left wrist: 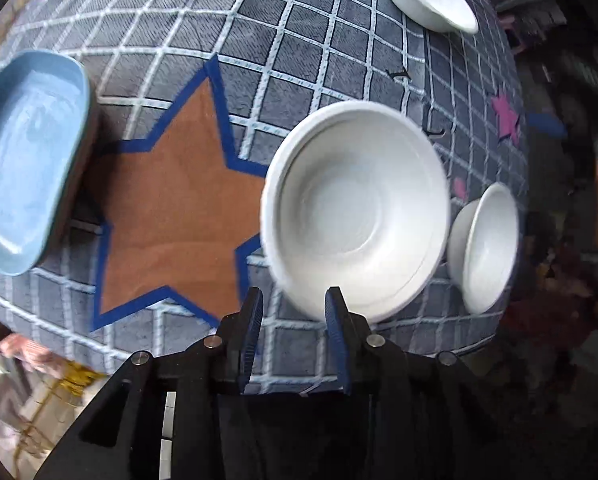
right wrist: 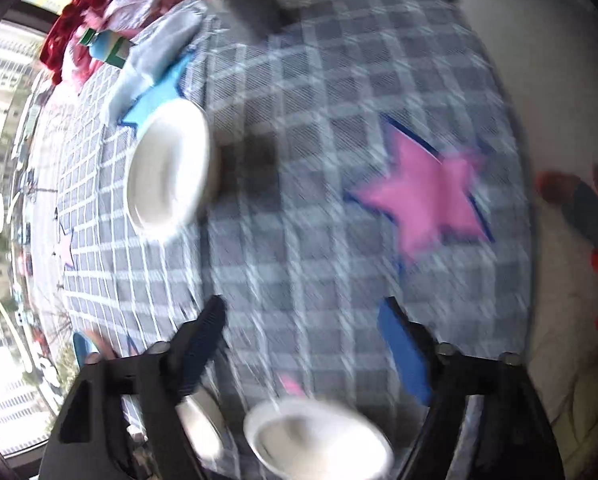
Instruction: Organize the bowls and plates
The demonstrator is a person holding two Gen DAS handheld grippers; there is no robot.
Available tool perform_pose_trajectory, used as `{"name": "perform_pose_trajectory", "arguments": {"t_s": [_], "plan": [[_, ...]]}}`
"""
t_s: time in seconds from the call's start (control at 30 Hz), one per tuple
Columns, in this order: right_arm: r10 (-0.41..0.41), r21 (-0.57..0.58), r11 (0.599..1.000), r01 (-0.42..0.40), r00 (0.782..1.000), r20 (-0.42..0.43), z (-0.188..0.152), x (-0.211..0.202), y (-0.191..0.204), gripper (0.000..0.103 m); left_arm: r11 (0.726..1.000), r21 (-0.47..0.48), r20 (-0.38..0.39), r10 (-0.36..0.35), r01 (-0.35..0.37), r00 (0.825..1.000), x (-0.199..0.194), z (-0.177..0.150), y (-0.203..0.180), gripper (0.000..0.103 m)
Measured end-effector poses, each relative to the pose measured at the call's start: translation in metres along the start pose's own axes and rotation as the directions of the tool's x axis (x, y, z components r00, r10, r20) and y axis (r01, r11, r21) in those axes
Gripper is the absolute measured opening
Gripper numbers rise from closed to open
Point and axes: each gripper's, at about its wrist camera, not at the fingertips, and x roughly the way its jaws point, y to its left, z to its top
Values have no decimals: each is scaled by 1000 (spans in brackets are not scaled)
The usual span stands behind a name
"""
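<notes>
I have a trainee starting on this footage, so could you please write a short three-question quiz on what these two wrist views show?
1. True or false: the left tongs grip the large white round bowl.
2. What colour is the rounded rectangular plate in the left wrist view?
3. In the right wrist view, the star on the grey checked cloth is: A pink, B green, C yellow.

Key: 1 false, the jaws stand apart with nothing between them; 2 light blue; 3 A.

Three white bowls [left wrist: 357, 208] — one blue plate [left wrist: 27, 160]
</notes>
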Motion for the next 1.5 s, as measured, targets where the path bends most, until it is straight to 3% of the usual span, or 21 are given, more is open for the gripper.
{"name": "perform_pose_trajectory", "arguments": {"t_s": [0.13, 0.33, 0.37, 0.4, 0.43, 0.57, 0.67, 0.77, 0.8, 0.83, 0.9, 0.97, 1.03, 1.27, 1.37, 1.4, 1.5], "plan": [[20, 39, 999, -19, 1000, -5, 41, 26, 29, 75, 995, 18, 29, 97, -98, 995, -14, -25, 6, 36], [-17, 33, 999, 19, 999, -40, 73, 60, 49, 73, 985, -89, 39, 150, -146, 988, -26, -59, 31, 39], [-4, 23, 1000, 6, 998, -62, 74, 66, 51, 45, 984, -106, 43, 150, -144, 988, -28, -62, 34, 39], [5, 3, 1000, -5, 996, -94, 74, 73, 54, 24, 983, -116, 48, 149, -143, 988, -31, -64, 36, 39], [2, -9, 1000, -3, 995, -101, 72, 75, 56, 14, 982, -124, 51, 152, -145, 987, -33, -65, 37, 39], [116, 18, 993, -115, 986, -121, 46, 67, 47, 11, 982, -109, 50, 160, -154, 986, -33, -54, 33, 39], [127, -37, 990, -135, 975, -183, 9, 60, 37, 11, 986, -62, 67, 156, -152, 985, -30, -37, 15, 39], [80, -99, 989, -112, 955, -285, -33, 60, 24, 12, 990, -2, 82, 144, -144, 986, -29, -22, 2, 39], [76, -107, 987, -117, 944, -322, -44, 64, 20, 13, 994, -17, 133, 106, -105, 985, -29, -17, -1, 39], [51, -119, 988, -96, 941, -334, -51, 66, 17, 20, 995, 0, 132, 100, -101, 986, -28, -12, -5, 39], [37, -117, 990, -73, 958, -284, -56, 59, 8, 33, 995, 31, 132, 95, -100, 987, -29, -2, -13, 39], [84, -59, 993, -100, 971, -223, -55, 43, -3, 62, 992, 66, 141, 97, -107, 985, -32, 5, -21, 39], [102, -42, 993, -110, 982, -159, -54, 23, -10, 72, 989, 101, 146, 94, -109, 985, -34, 11, -27, 39], [3, -53, 999, -7, 998, -63, -88, -25, -23, 72, 986, 132, 183, 79, -104, 980, -44, 25, -31, 39], [-92, -114, 989, 90, 996, -14, -120, -39, -4, 72, 982, 159, 197, 70, -102, 978, -53, 31, -31, 39], [-116, -134, 984, 114, 993, -8, -127, -41, 4, 72, 973, 178, 162, 118, -147, 980, -55, 34, -32, 39], [-166, -252, 955, 155, 986, -26, -145, -29, 35, 72, 958, 225, 169, 140, -176, 976, -55, 40, -40, 40]]}}
